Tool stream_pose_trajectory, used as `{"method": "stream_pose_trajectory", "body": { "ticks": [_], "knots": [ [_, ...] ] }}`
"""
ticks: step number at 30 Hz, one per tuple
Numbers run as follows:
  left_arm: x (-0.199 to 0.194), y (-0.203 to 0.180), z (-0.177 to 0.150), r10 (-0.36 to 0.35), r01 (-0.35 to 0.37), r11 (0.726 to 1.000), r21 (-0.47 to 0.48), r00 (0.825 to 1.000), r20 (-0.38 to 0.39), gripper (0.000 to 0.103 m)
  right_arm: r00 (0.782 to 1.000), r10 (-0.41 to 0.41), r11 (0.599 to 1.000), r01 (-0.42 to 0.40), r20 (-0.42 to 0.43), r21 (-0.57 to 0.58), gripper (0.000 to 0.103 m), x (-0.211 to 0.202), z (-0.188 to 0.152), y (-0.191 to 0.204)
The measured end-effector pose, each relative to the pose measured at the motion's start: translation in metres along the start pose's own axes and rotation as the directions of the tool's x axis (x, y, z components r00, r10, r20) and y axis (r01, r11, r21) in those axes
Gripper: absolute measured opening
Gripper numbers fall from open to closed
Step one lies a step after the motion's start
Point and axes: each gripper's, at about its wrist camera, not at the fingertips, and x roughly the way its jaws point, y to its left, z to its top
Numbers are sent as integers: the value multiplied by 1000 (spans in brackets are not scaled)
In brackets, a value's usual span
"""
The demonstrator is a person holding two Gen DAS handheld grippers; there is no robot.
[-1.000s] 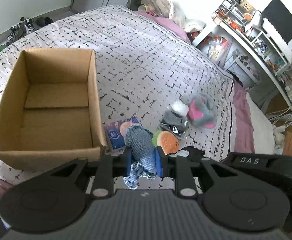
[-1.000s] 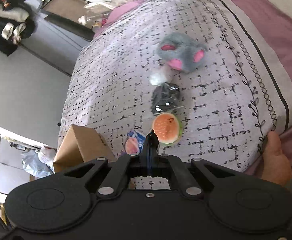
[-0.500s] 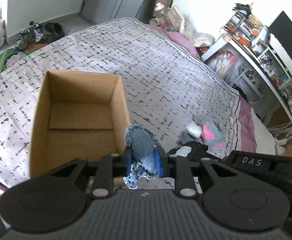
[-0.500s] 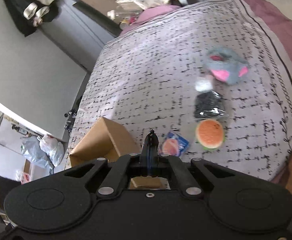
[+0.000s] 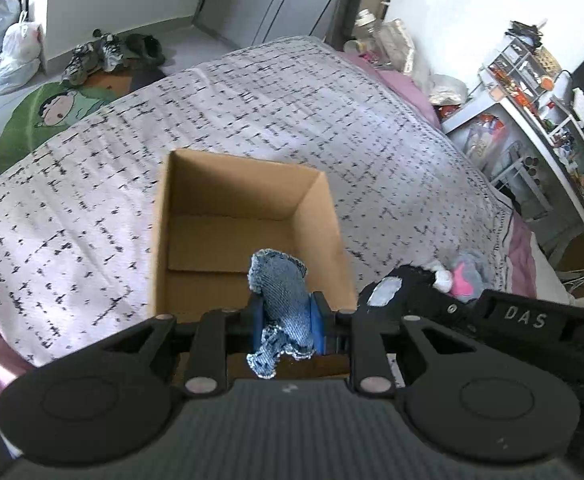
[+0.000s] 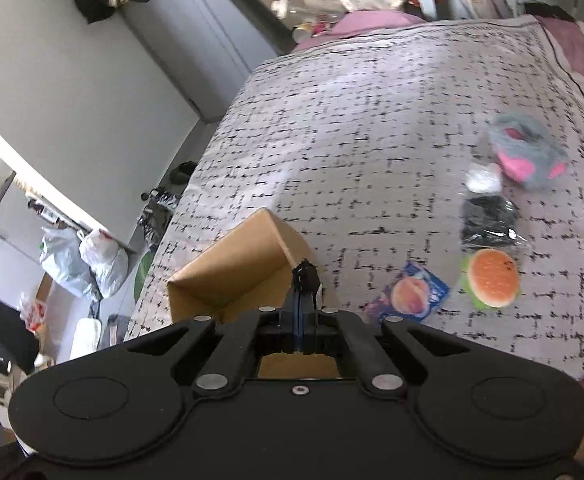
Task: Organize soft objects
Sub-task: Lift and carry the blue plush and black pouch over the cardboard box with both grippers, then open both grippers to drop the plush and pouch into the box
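Spread across the bed, a patterned quilt (image 5: 292,92) is carrying an open cardboard box (image 5: 247,216). Pinching a denim pouch (image 5: 281,292), the left gripper (image 5: 283,320) is hovering over the box's near wall; the pouch's long axis is running along the fingers, pointing into the box. Releasing past that wall looks wise. The right gripper (image 6: 302,280) is pressed together, seemingly empty.
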Motion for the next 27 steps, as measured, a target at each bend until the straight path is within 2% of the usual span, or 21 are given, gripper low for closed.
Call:
{"method": "stream_pose_trajectory", "body": {
  "ticks": [11,16,22,25,27],
  "knots": [
    [25,34,1,53,-56,998,-28,994,-100,26,997,54,996,-59,-63,-72,0,16,-9,31],
    [26,40,3,79,-83,996,-32,991,-104,26,993,43,996,-51,-113,-69,0,25,-14,31],
    [26,42,4,82,-87,995,-43,990,-114,29,987,44,998,-48,-155,-27,6,26,-15,18],
    [23,40,4,83,-89,995,-45,991,-107,33,988,33,999,-39,-150,-38,24,20,-15,13],
    [21,37,3,83,-89,995,-47,991,-103,37,991,14,998,-22,-136,-51,42,15,-14,9]
  ]
}}
